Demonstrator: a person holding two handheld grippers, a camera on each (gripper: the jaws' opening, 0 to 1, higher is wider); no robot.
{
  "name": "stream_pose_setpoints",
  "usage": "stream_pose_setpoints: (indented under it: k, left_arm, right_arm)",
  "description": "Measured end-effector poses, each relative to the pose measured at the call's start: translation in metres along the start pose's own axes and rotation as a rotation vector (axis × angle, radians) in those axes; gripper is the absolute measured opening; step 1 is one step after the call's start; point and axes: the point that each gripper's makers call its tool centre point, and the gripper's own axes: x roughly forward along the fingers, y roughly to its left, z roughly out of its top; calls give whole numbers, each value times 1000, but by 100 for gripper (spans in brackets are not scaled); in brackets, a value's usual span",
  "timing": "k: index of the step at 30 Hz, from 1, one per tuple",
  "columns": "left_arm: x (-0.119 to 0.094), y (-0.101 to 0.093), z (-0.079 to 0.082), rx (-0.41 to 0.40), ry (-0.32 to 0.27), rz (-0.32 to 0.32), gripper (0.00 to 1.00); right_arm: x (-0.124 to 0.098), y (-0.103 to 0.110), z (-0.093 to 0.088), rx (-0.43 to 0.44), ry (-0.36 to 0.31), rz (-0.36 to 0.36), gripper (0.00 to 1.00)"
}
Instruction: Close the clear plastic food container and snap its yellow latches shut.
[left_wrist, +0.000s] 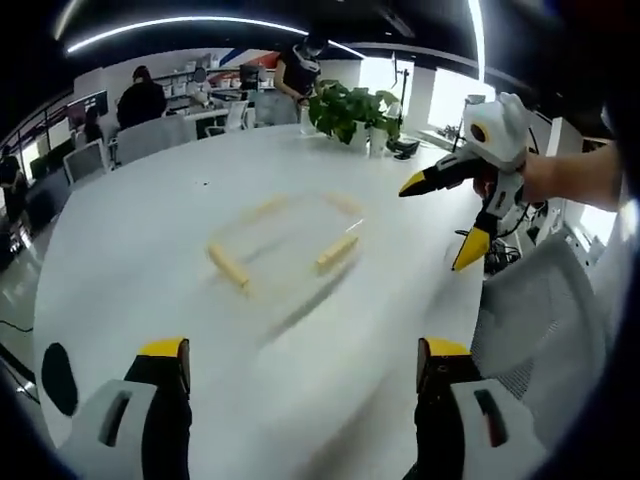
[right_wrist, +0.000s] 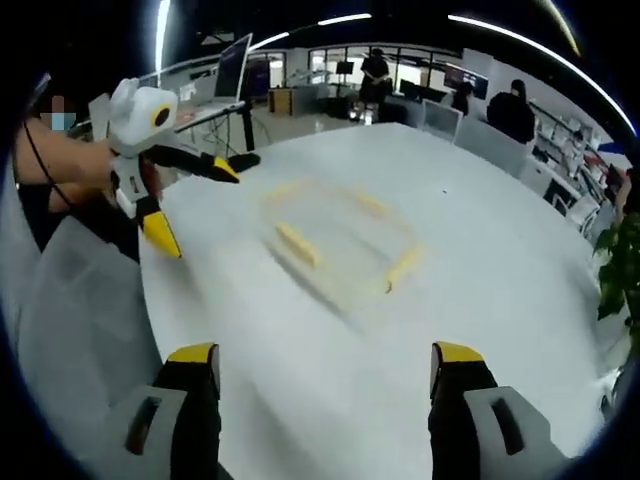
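While both grippers hang above the big white table (left_wrist: 120, 270), the clear plastic food container (left_wrist: 290, 245) lies near the middle of it, well apart from either one. It is smeared by motion blur in both views, so its walls and lid barely separate from the tabletop; whether the lid sits fully down I cannot tell. What stands out are its yellow latches (left_wrist: 228, 266), pale bars along its sides, and their exact state, up or snapped, is too blurred to read.

From the left gripper view, the left gripper (left_wrist: 300, 365) has its two yellow-tipped jaws spread wide with nothing between them, only their upper parts showing at the picture's lower edge. The right gripper (left_wrist: 445, 220) comes in from the right side, held in a hand partly hidden behind its white body, jaws splayed apart and empty, hovering off the container's far corner.

From the right gripper view, the container (right_wrist: 340, 245) sits ahead of the right gripper (right_wrist: 325, 365), again blurred. The left gripper (right_wrist: 190, 205) shows at the left, jaws parted, gripping nothing.

Behind the table, a leafy plant (left_wrist: 350, 110) stands at the far edge, and people (left_wrist: 140, 100) sit or stand among desks, small and indistinct
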Motion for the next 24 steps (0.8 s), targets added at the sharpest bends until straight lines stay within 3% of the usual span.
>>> stream_pose_setpoints:
  k: [3,15,24]
  left_arm:
    - [-6,-1,-1,-16,-35,10,95]
    - [-26,-7,-13,-55,-82,33,97]
    - [-39,-11,-21,-73,-121,54,97]
  right_arm:
    - [-5,4,0,8,-22,-8,87]
    - [-19,13,-4,9,-91,-33,87]
    - [-30,21,-19,23,-123,-48,87]
